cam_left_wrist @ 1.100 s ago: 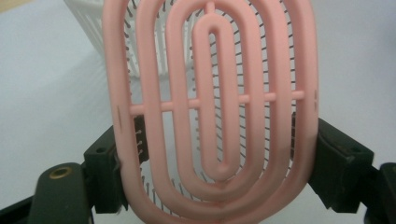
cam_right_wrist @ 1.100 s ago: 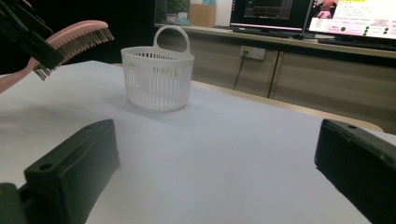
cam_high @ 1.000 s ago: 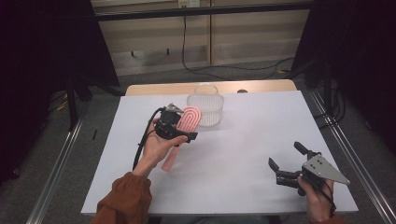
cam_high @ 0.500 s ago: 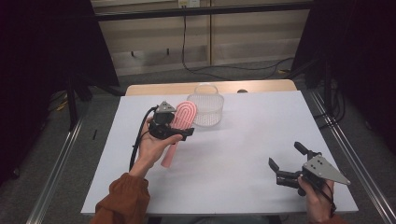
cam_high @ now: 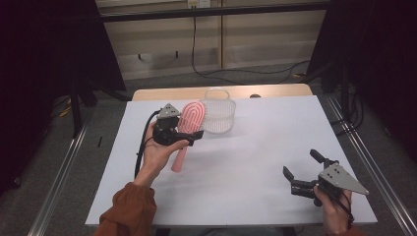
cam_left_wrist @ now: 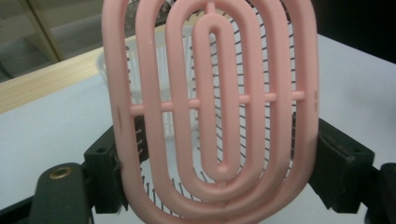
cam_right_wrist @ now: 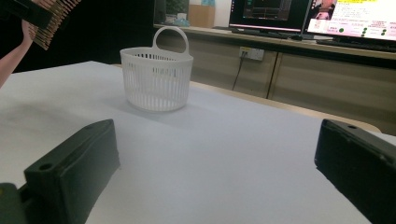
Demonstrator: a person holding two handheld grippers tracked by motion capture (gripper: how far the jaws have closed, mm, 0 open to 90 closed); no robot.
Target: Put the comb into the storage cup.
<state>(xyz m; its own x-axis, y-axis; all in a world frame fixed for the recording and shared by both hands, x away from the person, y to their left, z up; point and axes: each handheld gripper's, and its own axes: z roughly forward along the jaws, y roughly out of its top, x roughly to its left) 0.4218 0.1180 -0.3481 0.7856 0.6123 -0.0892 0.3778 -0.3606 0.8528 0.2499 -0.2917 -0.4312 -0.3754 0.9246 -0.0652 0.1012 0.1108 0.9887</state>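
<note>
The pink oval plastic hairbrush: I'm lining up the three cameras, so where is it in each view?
High view: pink oval plastic hairbrush left of centre, clamped in the left gripper.
Left gripper view: central, close up.
Right gripper view: bristles at the top left corner.
Shared landmark: white slatted plastic basket.

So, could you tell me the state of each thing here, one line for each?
Hairbrush: held off the table, clamped at its head between the jaws.
Basket: upright on the table, nothing seen inside.
Left gripper: shut on the hairbrush, lifted beside the basket.
Right gripper: open, holding nothing, low over the table's near right part.
</note>
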